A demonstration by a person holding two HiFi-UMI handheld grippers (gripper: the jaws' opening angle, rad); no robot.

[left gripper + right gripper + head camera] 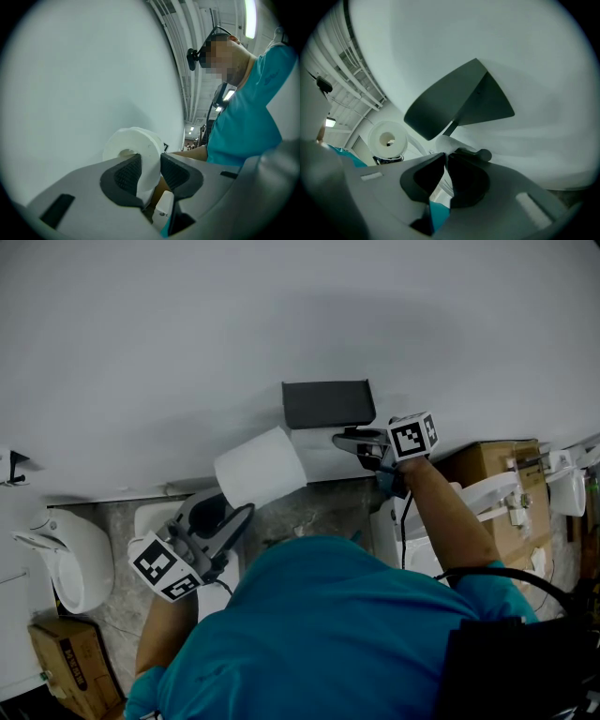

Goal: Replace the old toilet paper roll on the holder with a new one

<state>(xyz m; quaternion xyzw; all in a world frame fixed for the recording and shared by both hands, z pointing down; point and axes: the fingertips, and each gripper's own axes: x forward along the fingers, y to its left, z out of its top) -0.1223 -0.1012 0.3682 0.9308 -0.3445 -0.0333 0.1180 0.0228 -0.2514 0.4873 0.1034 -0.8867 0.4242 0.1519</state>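
Observation:
A full white toilet paper roll (261, 467) is held up near the wall. My left gripper (232, 510) is shut on it. In the left gripper view the roll's (136, 147) wall is pinched between the two dark pads (123, 176). The dark holder cover (326, 404) hangs on the wall to the right of the roll. My right gripper (347, 439) sits just under it, shut, with nothing between its fingers. In the right gripper view its tips (445, 161) are next to the holder's rod end (482, 154), below the cover (459, 101). No old roll is in view.
A white toilet (70, 559) and a cardboard box (66, 652) stand on the floor at the left. Another cardboard box (497, 465) and white fittings (511, 493) are at the right. The person's teal shirt (328, 634) fills the lower middle.

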